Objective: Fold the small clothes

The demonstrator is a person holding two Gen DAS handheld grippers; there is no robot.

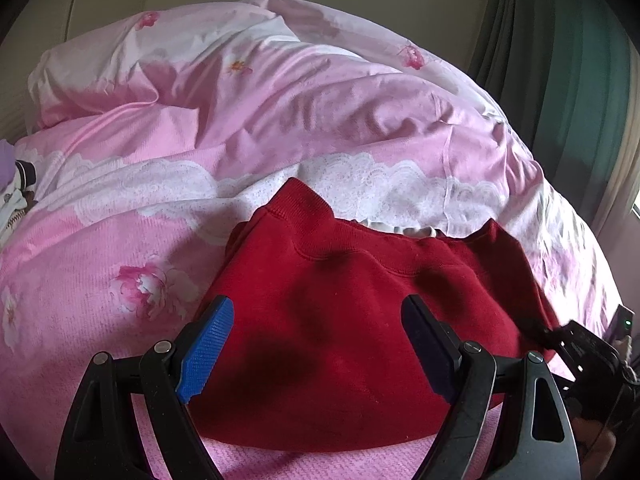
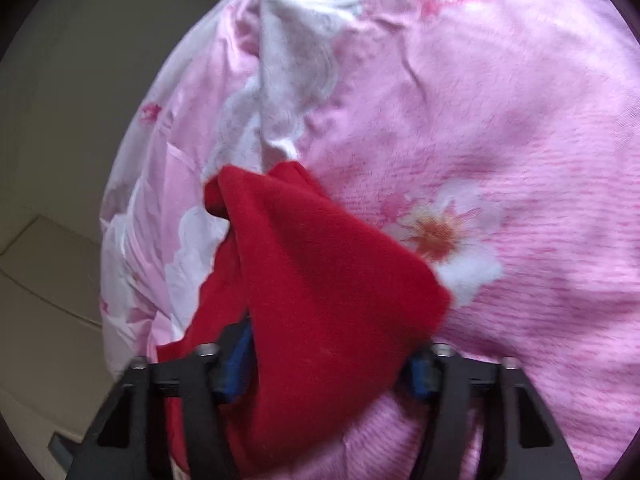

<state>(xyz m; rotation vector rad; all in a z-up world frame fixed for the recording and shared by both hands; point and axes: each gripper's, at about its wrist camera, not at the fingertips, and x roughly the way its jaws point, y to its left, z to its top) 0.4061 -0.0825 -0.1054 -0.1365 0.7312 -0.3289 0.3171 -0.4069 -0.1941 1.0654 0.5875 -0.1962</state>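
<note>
Blue ribbed pads on your left gripper (image 1: 316, 354) stand wide apart above the dark red knitted sweater (image 1: 344, 320), touching nothing, so that hand has no hold yet. Your right gripper (image 2: 332, 360) has a bunched fold of the same red sweater (image 2: 320, 280) lying between its blue pads (image 2: 240, 364); whether they are pressing the cloth cannot be told, since the fabric covers the tips. Seen from the left wrist, the sweater lies spread on the pink flower-printed quilt (image 1: 140, 240), ribbed collar away from you, hem near your fingers, with its right side drawn towards the right gripper at the frame's edge. To fold it well, I would judge that you should lower the left fingers onto the near left hem, take both layers deeply, and match the height of the right hand before carrying the edge over. A shallow pinch risks dropping one layer and skewing the crease.
</note>
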